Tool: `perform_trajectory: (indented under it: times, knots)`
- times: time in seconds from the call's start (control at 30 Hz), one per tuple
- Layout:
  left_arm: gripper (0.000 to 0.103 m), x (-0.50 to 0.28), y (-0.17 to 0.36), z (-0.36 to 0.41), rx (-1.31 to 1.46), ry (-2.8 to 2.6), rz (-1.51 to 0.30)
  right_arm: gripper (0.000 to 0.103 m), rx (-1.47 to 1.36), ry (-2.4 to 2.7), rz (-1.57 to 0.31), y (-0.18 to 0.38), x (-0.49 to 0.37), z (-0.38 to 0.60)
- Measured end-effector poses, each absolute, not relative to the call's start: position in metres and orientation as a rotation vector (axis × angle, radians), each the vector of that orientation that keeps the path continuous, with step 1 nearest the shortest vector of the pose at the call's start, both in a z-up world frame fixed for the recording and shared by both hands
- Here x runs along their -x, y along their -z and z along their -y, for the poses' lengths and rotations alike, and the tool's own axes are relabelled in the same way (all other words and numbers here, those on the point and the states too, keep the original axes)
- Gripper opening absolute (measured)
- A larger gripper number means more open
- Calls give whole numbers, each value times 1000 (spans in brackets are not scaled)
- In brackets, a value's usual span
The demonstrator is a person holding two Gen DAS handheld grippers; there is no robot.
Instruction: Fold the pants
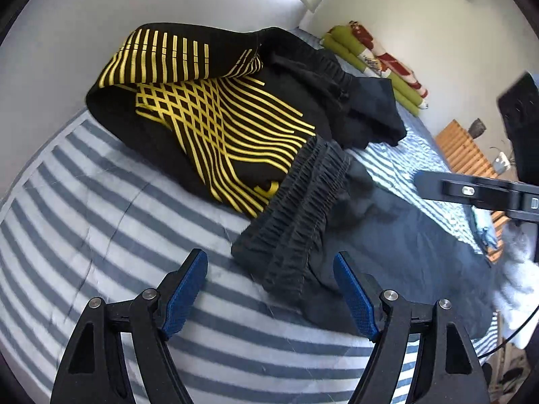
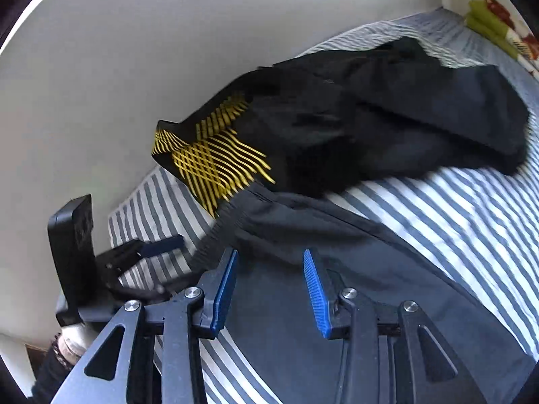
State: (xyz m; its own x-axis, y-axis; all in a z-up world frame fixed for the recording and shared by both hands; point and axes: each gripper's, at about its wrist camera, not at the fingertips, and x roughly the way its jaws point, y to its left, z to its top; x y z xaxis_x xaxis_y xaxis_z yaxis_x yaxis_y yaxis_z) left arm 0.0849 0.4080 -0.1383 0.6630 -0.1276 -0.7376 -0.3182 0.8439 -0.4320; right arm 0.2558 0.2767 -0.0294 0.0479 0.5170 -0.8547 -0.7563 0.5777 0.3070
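**Open striped bedding in front, garments heaped toward the wall**

The striped bedcover [image 1: 101, 235] lies bare ahead and to the left of the left gripper [image 1: 271, 291], whose jaws stand wide with nothing between them; the dark pants [image 1: 387, 235] reach in from the right, their gathered waistband [image 1: 296, 215] just ahead of the right pad; beyond, a black garment with yellow stripes [image 1: 209, 118] is heaped against the white wall [image 1: 118, 10], closing that side; the right gripper [image 2: 269, 286] hangs part-open above the dark pants [image 2: 303, 303], clear of the cloth; bare striped cover [image 2: 454, 229] runs to its right; the left gripper [image 2: 134, 252] stands close on its left.
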Motion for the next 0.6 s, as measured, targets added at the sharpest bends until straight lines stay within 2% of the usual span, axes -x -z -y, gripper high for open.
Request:
perform_trajectory:
  times: [0.13,0.17,0.2,0.4,0.43,0.5,0.6]
  knots:
    - [81,-94,141,-411,559,-50,-862,40,463,-962,-963,32,-243,-312]
    - [80,-95,142,-410,554,-38,-864,46,499,-985,-950,35,-242,-320]
    - [80,-97,144,-408,549,-23,-866,48,533,-1011,-950,38,-241,-324]
    - [81,-110,155,-409,552,-19,-868,48,687,-1051,-945,62,-240,-347]
    - [81,-112,156,-409,554,-19,-866,46,683,-1063,-950,64,-240,-348]
    - [83,-116,157,-409,554,-14,-866,10,657,-1075,-961,64,-241,-345]
    - [84,-121,157,-408,553,-12,-876,8,612,-1073,-963,63,-246,-340]
